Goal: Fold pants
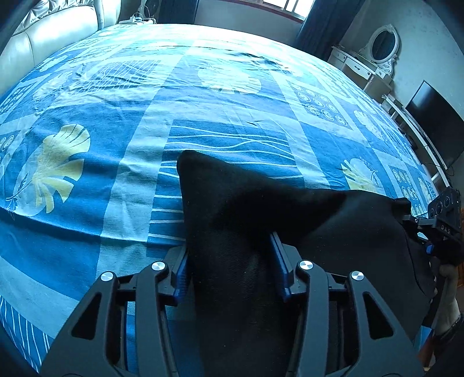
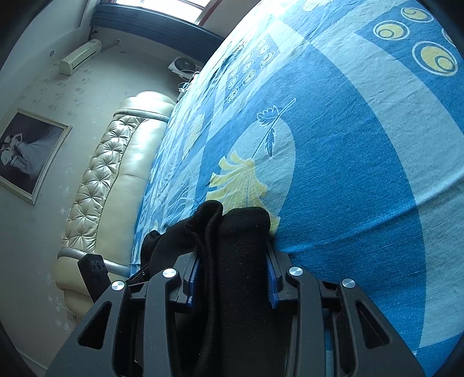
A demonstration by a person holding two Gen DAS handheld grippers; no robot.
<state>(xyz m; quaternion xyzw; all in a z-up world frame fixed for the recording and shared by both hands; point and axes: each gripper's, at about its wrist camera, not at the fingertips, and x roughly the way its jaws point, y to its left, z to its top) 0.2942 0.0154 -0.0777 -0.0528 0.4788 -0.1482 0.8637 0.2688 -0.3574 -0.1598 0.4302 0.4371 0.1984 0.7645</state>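
While my left gripper (image 1: 230, 261) and right gripper (image 2: 232, 278) each clamp bunched black woven pants (image 1: 290, 220), the soft cloth peaks over the bed's crinkly blue leaf-print sheet (image 1: 121, 150).

- A bed (image 1: 203, 95) under a blue leaf-patterned sheet fills the room.
- A cream tufted headboard (image 2: 116, 162) stands against a pale wall.
- A framed picture (image 2: 27, 153) hangs there.
- An oval-mirrored white dresser (image 1: 374, 61) is near a dark screen (image 1: 435, 121).
- Daylight enters a window (image 1: 287, 5).
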